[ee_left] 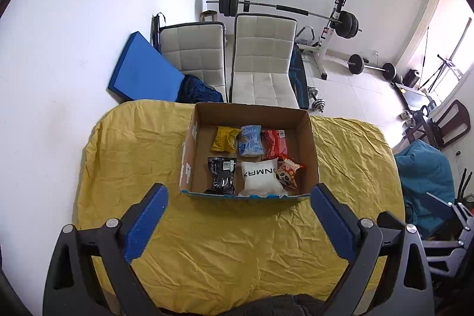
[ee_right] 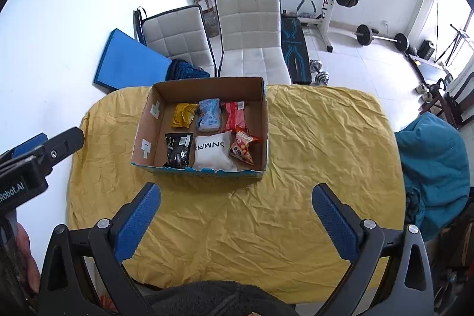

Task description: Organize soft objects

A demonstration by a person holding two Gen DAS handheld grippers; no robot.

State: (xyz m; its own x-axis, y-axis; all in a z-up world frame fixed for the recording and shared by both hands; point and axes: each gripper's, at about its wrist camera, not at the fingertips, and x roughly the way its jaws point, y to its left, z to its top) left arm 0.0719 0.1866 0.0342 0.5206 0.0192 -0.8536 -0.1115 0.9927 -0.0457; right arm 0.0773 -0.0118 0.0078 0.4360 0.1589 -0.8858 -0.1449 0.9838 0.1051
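An open cardboard box [ee_left: 311,150] [ee_right: 142,132] stands on the yellow-covered table [ee_left: 237,245] [ee_right: 320,138]. Inside lie several soft packets: a yellow one [ee_left: 224,139] [ee_right: 183,115], a light blue one [ee_left: 251,140] [ee_right: 209,114], a red one [ee_left: 275,142] [ee_right: 234,116], a black one [ee_left: 222,175] [ee_right: 177,150], a white pouch [ee_left: 262,178] [ee_right: 211,153] and an orange panda snack bag [ee_left: 288,172] [ee_right: 244,148]. My left gripper [ee_left: 238,193] hangs open just in front of the box, empty. My right gripper [ee_right: 237,193] is open too, empty, nearer the table's front.
Two white padded chairs [ee_left: 260,58] [ee_right: 248,28] stand behind the table, with a blue mat [ee_left: 145,70] against the wall. A barbell rack [ee_left: 334,17] and weights fill the far floor. A teal beanbag [ee_right: 432,168] sits at the right. The left gripper's body [ee_right: 44,153] shows at the right view's left edge.
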